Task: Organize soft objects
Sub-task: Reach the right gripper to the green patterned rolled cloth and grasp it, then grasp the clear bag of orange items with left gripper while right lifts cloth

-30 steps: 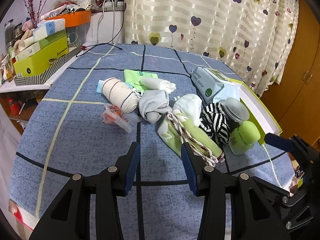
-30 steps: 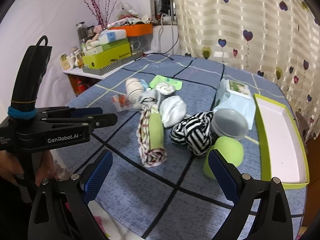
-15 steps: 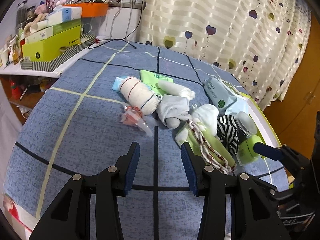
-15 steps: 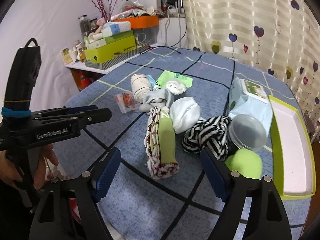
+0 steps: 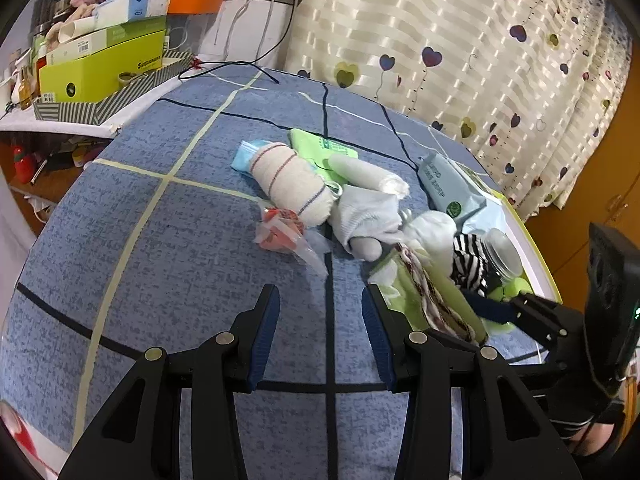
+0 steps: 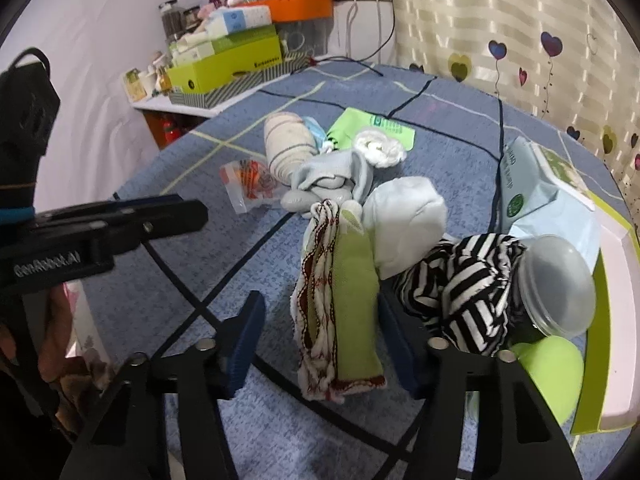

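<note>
A pile of soft things lies on the blue checked bedcover (image 5: pixel 192 248). It holds a cream striped sock roll (image 5: pixel 292 184), a pale blue sock (image 5: pixel 368 216), a white sock ball (image 6: pixel 404 220), a black-and-white striped sock (image 6: pixel 460 292) and a folded green cloth with red-and-white trim (image 6: pixel 352 292). My right gripper (image 6: pixel 320 344) straddles the near end of the green cloth. Its jaws are closing, with a gap still showing between the left pad and the cloth. My left gripper (image 5: pixel 320 328) hovers open over bare cover in front of the pile, holding nothing.
A yellow-green tray (image 6: pixel 616 280) lies at the right edge of the bed. A lidded jar (image 6: pixel 556 284), a green ball (image 6: pixel 548 372) and a wipes pack (image 6: pixel 532 192) crowd next to it. A small plastic wrapper (image 5: pixel 280 232) lies left of the pile. Boxes fill the far-left shelf (image 5: pixel 100 72).
My right gripper has moved forward and down onto the green cloth, and its jaws have narrowed around it. My left gripper has drifted left, so the pile sits further right in its view.
</note>
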`<action>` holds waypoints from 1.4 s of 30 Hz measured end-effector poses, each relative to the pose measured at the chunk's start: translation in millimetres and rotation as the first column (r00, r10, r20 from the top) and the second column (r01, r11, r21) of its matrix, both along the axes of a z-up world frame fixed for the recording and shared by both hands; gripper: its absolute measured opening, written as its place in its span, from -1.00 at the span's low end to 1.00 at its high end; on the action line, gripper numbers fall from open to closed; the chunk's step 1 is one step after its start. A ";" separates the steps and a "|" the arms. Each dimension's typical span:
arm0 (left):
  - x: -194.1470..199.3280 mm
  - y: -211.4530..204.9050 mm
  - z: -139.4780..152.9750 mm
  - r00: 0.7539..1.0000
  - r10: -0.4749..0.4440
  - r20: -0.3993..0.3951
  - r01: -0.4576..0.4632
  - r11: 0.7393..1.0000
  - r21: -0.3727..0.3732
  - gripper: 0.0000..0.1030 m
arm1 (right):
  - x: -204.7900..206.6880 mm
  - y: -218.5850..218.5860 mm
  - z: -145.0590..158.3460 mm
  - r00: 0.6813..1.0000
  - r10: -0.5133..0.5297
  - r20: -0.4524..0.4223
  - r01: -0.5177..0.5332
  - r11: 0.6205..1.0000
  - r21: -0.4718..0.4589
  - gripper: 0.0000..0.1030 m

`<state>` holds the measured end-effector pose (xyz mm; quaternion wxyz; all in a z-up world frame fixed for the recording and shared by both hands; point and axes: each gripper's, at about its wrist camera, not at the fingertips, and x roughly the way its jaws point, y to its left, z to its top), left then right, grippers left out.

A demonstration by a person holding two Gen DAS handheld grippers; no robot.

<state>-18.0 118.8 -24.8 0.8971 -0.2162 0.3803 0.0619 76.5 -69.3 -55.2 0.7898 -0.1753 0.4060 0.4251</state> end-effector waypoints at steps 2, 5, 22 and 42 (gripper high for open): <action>2.2 4.8 -0.5 1.000 0.014 -0.004 -0.014 1.000 0.000 -0.14 | 1.7 -0.3 -1.2 1.000 -0.003 -0.001 0.003 1.000 0.001 -0.45; 4.2 11.5 -0.7 0.999 0.033 -0.004 -0.033 0.999 -0.008 -0.14 | 1.7 -5.8 3.6 1.000 -0.008 -0.003 0.008 1.000 0.025 -0.55; 51.3 28.8 -20.1 0.996 0.069 -0.057 -0.070 0.997 -0.014 -0.14 | -14.3 -39.2 40.7 0.999 -0.018 0.037 0.014 0.994 0.110 -0.59; 35.4 25.9 -9.6 0.993 0.112 -0.027 -0.111 0.993 0.025 -0.42 | -11.3 -53.6 50.9 0.998 -0.035 0.049 0.026 0.986 0.166 -0.59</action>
